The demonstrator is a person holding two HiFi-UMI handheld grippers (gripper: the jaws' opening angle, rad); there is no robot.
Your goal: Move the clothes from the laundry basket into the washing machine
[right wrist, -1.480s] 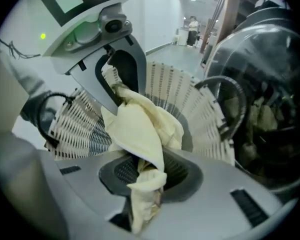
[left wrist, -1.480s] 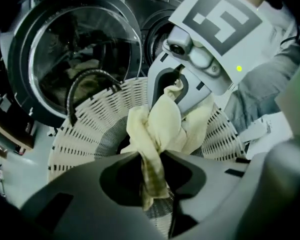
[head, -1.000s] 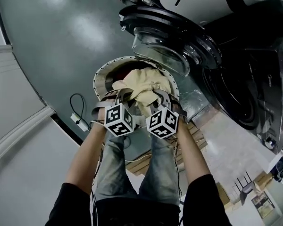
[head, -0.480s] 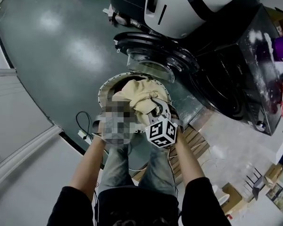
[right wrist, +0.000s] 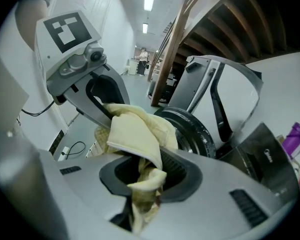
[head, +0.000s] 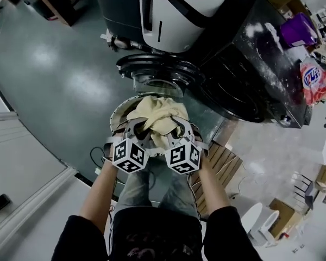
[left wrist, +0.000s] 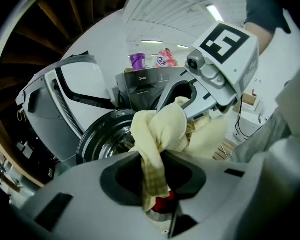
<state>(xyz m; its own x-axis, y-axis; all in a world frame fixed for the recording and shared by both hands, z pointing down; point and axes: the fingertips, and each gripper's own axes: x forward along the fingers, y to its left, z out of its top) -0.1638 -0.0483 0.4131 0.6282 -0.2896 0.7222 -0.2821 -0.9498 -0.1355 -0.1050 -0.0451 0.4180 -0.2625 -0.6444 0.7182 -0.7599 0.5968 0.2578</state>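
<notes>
Right now both claws are pinched nearly closed on one pale yellow cloth [head: 157, 113]. My left claw [left wrist: 154, 181] grips one bunched end and my right claw [right wrist: 145, 184] another, with the bundle hanging above the laundry basket [head: 117, 118] at my twelve o'clock. I judge this the lifting-out step. Next I'd swing the bundle toward two o'clock, into the dark mouth of the washing machine [head: 233, 91], with both grips firm. Its open round door [head: 152, 72] juts out just beyond the basket at twelve and could snag a trailing fold. A detergent bag [head: 313, 79] and purple bottle [head: 296, 29] sit on the washer's top at two o'clock, and a cable [right wrist: 76, 148] lies on the floor at nine.
</notes>
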